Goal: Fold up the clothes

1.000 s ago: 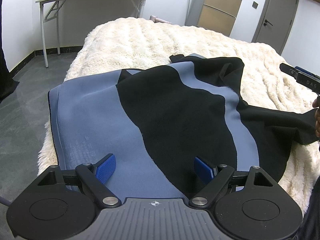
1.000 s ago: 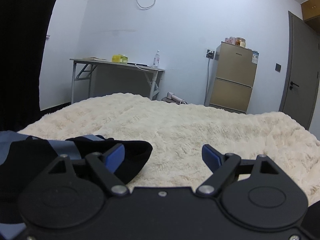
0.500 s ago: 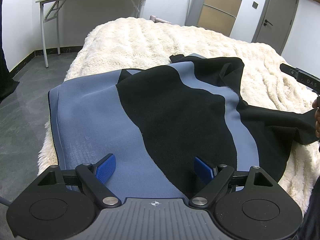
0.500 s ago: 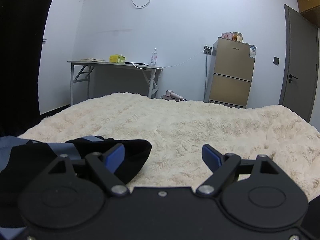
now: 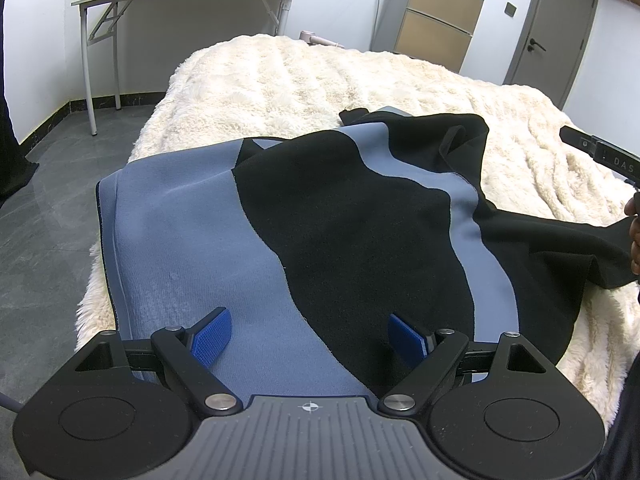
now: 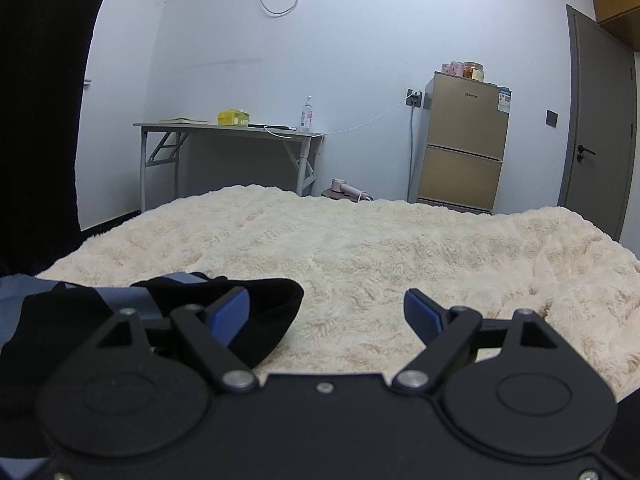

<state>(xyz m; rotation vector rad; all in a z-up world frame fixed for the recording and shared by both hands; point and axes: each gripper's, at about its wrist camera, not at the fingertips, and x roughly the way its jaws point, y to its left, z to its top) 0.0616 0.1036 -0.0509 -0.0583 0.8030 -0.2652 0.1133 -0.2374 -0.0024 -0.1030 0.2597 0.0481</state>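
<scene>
Shirt (image 5: pixel 340 220) sprawled on blanket (image 5: pixel 304 76), near its front edge, sleeve rumpled. Left gripper (image 5: pixel 308 334) and right gripper (image 6: pixel 326 312) both gaping, holding nothing. Risk: grabbing one layer only, fold goes crooked; plush blanket might snag.

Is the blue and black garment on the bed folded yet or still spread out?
Mostly spread out. The garment lies open across the fluffy blanket, with only its far edge rumpled over; no neat fold shows.

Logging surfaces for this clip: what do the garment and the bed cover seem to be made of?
Garment: looks like a smooth matte knit, blue and black panels, draping in soft folds. Bed cover: cream long-pile plush, probably faux fur, with shaggy tufted ridges.
</scene>
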